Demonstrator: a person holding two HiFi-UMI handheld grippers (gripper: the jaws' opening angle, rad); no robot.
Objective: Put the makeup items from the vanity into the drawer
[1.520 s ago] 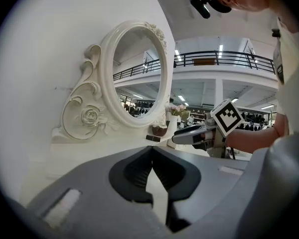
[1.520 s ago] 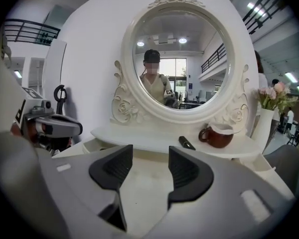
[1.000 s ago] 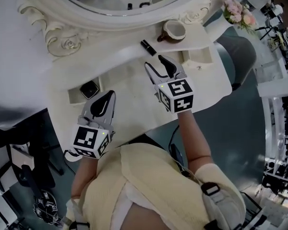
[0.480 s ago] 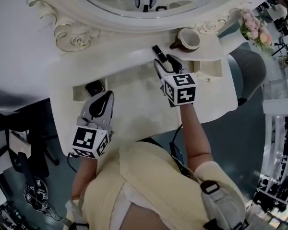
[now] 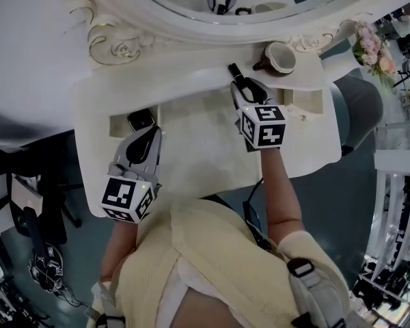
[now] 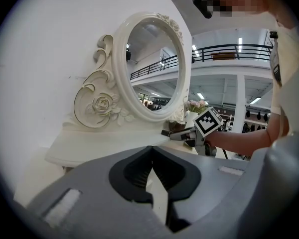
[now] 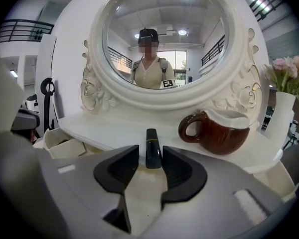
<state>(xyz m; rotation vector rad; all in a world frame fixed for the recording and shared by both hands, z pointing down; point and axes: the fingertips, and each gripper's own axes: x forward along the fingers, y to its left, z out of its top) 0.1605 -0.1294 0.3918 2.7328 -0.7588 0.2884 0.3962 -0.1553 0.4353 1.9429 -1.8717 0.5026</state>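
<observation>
A black lipstick tube [image 5: 233, 70] [image 7: 153, 148] lies on the vanity's raised shelf [image 5: 191, 67], left of the brown mug. My right gripper [image 5: 245, 86] [image 7: 150, 159] reaches over the shelf edge with the tube's near end between its fingertips. Its jaws have just been closing, and a thin gap still shows on each side of the tube. My left gripper [image 5: 146, 141] [image 6: 152, 151] is shut and empty, just in front of the open left drawer [image 5: 117, 126], where a dark compact [image 5: 141, 119] lies.
A brown mug [image 5: 280, 57] [image 7: 222, 131] stands on the shelf to the right of the lipstick. The ornate oval mirror [image 5: 212, 16] rises behind. Another open drawer [image 5: 307, 102] sits at the right. Pink flowers [image 5: 371, 46] stand beyond the vanity's right end.
My right gripper moved forward to the shelf and its jaws narrowed around the lipstick's near end. The left gripper crept toward the left drawer.
</observation>
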